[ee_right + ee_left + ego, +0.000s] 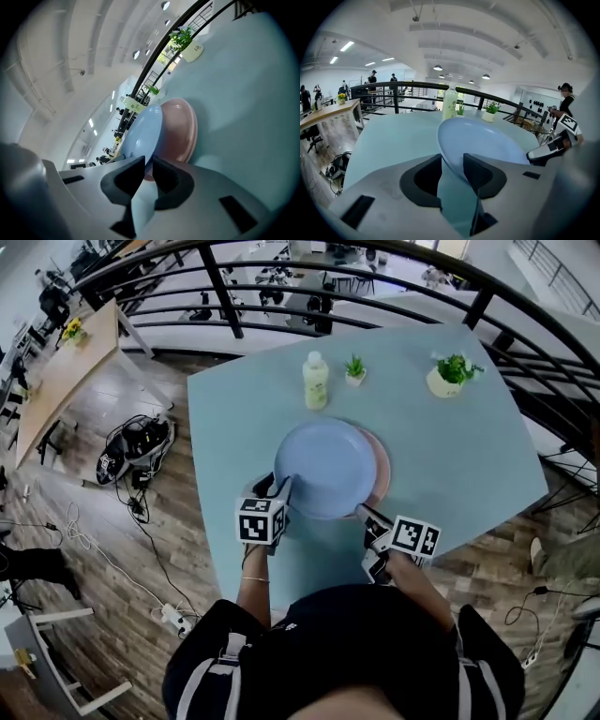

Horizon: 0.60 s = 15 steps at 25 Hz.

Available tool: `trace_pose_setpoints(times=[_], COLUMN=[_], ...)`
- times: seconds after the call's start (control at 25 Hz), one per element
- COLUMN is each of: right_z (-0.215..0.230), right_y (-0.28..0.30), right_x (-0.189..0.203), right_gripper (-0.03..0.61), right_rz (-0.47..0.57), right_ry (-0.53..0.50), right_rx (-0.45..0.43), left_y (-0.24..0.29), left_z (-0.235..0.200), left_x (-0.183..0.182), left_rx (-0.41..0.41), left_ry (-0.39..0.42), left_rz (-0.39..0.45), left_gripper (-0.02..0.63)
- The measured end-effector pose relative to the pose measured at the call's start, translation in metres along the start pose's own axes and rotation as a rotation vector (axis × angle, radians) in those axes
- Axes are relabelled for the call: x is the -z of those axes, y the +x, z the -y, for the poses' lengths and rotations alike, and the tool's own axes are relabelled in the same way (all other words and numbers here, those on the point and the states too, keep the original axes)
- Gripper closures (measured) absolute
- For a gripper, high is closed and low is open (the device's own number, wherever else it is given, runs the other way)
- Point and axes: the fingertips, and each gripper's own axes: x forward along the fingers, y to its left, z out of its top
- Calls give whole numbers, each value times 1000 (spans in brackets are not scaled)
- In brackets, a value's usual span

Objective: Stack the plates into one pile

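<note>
Left gripper (280,487) and right gripper (365,515) jaws both clamp the blue plate (323,465) over the pink plate (383,471)

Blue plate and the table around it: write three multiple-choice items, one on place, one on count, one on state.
1. Where is the blue plate relative to the pink plate?
A. Over it, covering most of it
B. Beside it, well apart
C. Under it

2. How many potted plants stand on the table?
A. One
B. Two
C. Four

3. How is the blue plate held?
A. It lies free
B. The left gripper and the right gripper each pinch its rim
C. It is pinned under the pink plate

Answers:
1 A: only the pink plate's right edge shows.
2 B: two pots stand at the far side.
3 B: each gripper view shows the rim between its jaws.
</note>
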Motion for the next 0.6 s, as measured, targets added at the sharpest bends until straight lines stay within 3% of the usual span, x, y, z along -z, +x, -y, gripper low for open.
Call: trace_pose_setpoints(times=[0.36, 0.6], right_z=[28, 32], right_y=[-23, -22], right_x=[-6, -5], right_gripper=[523, 521], right_rz=[45, 25], right_ry=[53, 64], right_rx=[50, 41], left_y=[30, 34], left_z=[31, 29], left_x=[11, 29], left_rx=[59, 66], left_ry=[48, 4], left_rz=[-73, -132], left_gripper=[472, 466])
